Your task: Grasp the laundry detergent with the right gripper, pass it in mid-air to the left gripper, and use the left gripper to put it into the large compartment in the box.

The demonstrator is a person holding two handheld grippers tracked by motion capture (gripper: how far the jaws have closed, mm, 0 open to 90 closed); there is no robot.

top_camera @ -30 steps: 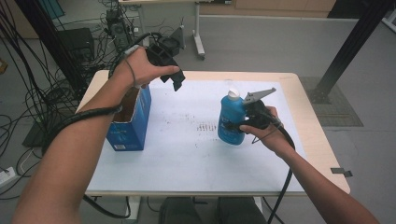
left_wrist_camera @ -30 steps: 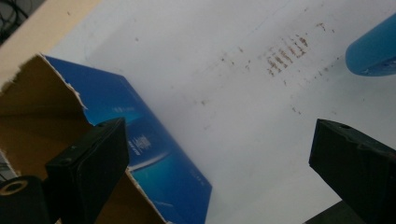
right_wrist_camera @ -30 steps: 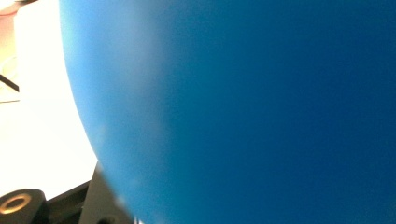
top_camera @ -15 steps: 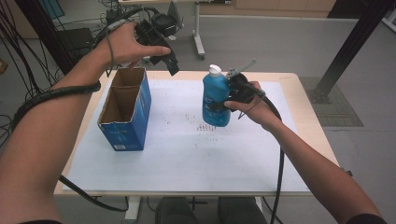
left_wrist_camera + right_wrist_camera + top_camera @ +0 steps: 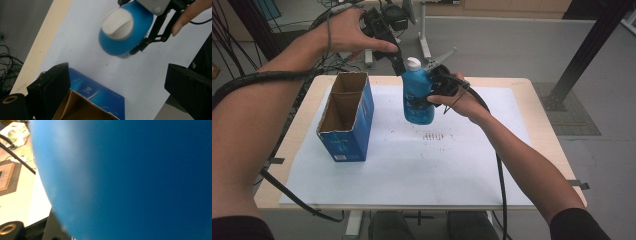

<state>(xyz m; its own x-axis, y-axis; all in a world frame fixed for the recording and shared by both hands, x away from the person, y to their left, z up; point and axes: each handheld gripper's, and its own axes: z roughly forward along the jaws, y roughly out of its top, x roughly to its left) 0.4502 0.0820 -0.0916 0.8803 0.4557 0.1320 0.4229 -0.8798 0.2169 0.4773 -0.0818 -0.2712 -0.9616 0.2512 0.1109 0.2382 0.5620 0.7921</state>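
Observation:
A blue bottle [image 5: 416, 102] with a white cap [image 5: 413, 63] hangs in the air over the white mat, right of the box. My right gripper [image 5: 429, 93] is shut on the bottle's body from the right side. In the right gripper view the bottle [image 5: 130, 180] is pressed close to the camera. My left gripper [image 5: 395, 56] is held high, just left of and above the cap, and it is open. In the left gripper view its wide-apart jaws [image 5: 117, 75] look down on the cap [image 5: 117, 24] and the bottle [image 5: 130, 40], with nothing between them.
An open-topped blue cardboard box [image 5: 346, 120] stands on the left of the white mat [image 5: 452, 165], below my left gripper [image 5: 97, 92]. Cables hang off the table's left side. A black post stands on the floor at the far right.
My right gripper has lifted the bottle off the mat and carried it left, toward the box. My left gripper has risen and moved right, close to the bottle's cap.

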